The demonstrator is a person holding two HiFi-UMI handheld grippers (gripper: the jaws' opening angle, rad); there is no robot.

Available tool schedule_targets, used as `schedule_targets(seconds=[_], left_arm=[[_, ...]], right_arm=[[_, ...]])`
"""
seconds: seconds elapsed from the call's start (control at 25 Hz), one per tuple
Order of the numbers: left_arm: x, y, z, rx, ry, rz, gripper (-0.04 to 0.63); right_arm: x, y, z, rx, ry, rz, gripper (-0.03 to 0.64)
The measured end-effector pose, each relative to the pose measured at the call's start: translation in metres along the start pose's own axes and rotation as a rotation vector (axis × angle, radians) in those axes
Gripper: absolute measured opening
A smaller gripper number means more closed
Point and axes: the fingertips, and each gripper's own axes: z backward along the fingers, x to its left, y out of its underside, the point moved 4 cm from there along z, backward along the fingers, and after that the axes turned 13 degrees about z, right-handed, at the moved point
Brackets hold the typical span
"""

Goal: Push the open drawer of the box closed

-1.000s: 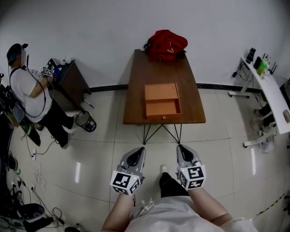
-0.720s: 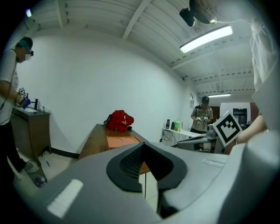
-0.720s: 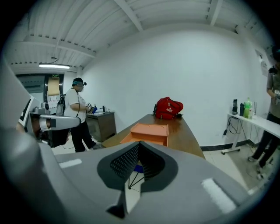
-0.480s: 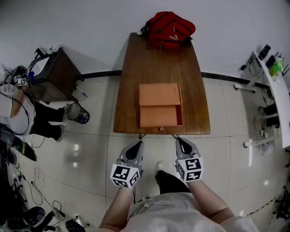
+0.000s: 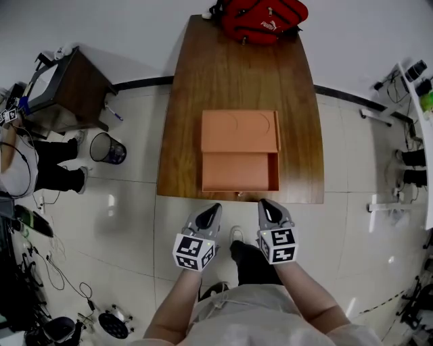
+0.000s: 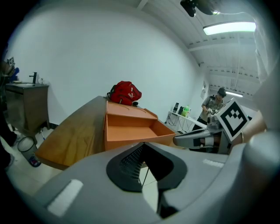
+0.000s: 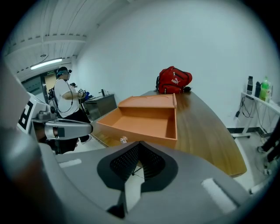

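An orange box point(image 5: 239, 132) sits on the brown wooden table point(image 5: 203, 81), its open drawer point(image 5: 239, 173) pulled out to the table's near edge. The drawer is empty and has a small clear knob point(image 7: 124, 139) on its front. My left gripper point(image 5: 214, 207) and right gripper point(image 5: 264, 203) hover side by side just short of that edge, both shut and empty, not touching the drawer. In the left gripper view the drawer point(image 6: 133, 130) lies ahead, with the right gripper point(image 6: 197, 139) beside it. In the right gripper view the drawer point(image 7: 142, 122) is straight ahead.
A red backpack point(image 5: 260, 17) lies at the table's far end. A dark cabinet point(image 5: 64, 91), a waste bin point(image 5: 108, 147) and a person point(image 5: 27, 162) are on the left. A white desk point(image 5: 419, 88) stands at the right. My own legs and tiled floor point(image 5: 122, 223) are below.
I have come closer to the table. The box and drawer now sit lower and larger in the head view, and both shut grippers have reached the table's near edge.
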Motion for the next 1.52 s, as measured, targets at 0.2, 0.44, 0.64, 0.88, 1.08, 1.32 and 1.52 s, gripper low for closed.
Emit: schedule_targets(seconds=[0.2, 0.44, 0.64, 0.88, 1.08, 1.32, 1.52], left_arm=[[0.016, 0.009, -0.03, 0.039, -0.019, 0.054, 0.006], [0.026, 0.005, -0.044, 0.053, -0.032, 0.075, 0.006], [0.029, -0.002, -0.056, 0.067, -0.023, 0.1, 0.006], [0.039, -0.02, -0.072, 0.076, -0.042, 0.119, 0.006], [0.045, -0.034, -0.088, 0.1, -0.06, 0.12, 0.006], [0.053, -0.054, -0.109, 0.089, -0.073, 0.139, 0.006], [0.061, -0.066, -0.125, 0.085, -0.079, 0.13, 0.006]], right_arm=[[-0.007, 0.008, -0.021, 0.028, -0.013, -0.026, 0.005], [-0.012, 0.006, -0.033, 0.045, -0.044, -0.019, 0.005], [-0.018, -0.002, -0.046, 0.051, -0.054, -0.016, 0.005], [-0.023, -0.013, -0.065, 0.053, -0.067, -0.014, 0.004], [-0.032, -0.025, -0.083, 0.05, -0.064, -0.016, 0.004], [-0.047, -0.041, -0.1, 0.034, -0.058, -0.011, 0.004], [-0.058, -0.051, -0.116, 0.021, -0.051, -0.009, 0.004]])
